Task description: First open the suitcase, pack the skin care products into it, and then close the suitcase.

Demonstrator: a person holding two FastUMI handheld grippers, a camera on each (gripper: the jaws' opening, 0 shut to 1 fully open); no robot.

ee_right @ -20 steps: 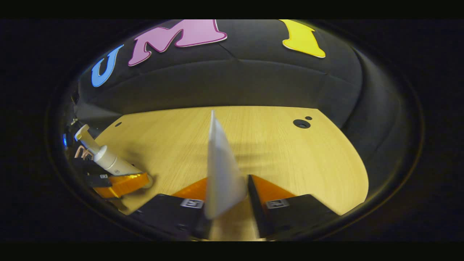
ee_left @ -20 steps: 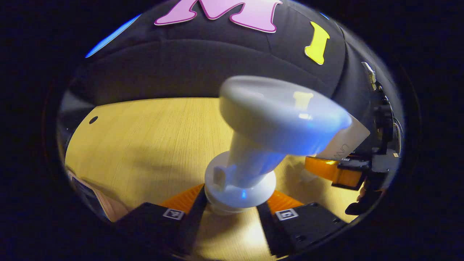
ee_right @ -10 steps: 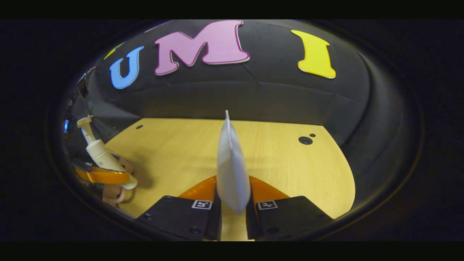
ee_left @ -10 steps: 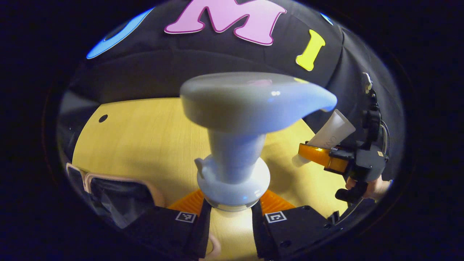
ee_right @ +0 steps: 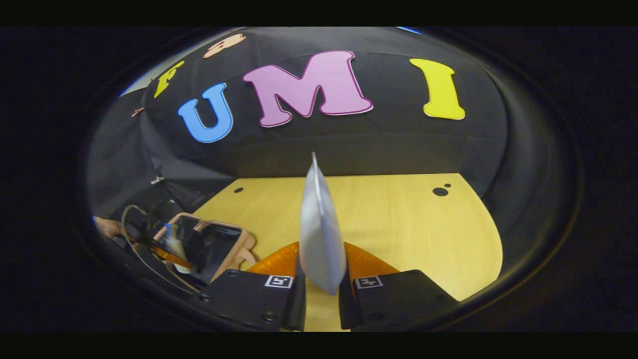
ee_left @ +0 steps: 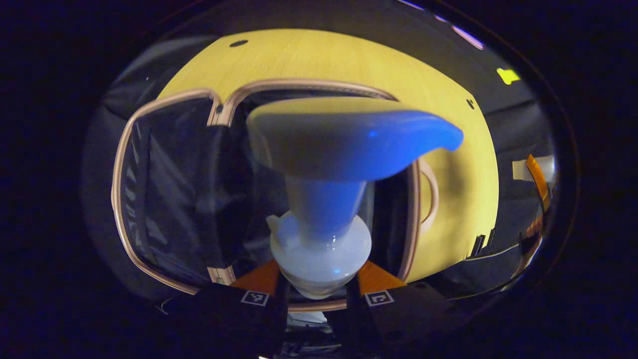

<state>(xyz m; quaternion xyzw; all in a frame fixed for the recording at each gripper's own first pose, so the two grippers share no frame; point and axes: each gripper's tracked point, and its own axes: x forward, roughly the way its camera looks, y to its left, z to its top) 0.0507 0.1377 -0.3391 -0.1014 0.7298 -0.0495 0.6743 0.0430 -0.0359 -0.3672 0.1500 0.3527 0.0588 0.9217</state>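
Note:
My left gripper is shut on a white pump bottle, whose wide pump head looms close to the camera. It hangs over the open suitcase, which has a pinkish-beige rim and a dark lining and lies flat on the wooden table. My right gripper is shut on a white squeeze tube that stands upright between the fingers, above bare table. In the right gripper view the suitcase lies at the lower left with the pump bottle over it.
The suitcase handle points toward the table's right part. The wooden table has small round holes near its far edge. The black cloth wall closes the back. A hand shows at the far left.
My left gripper has swung from above the bare table to over the open suitcase, tipping downward with the pump bottle. My right gripper keeps the tube and has pulled back a little.

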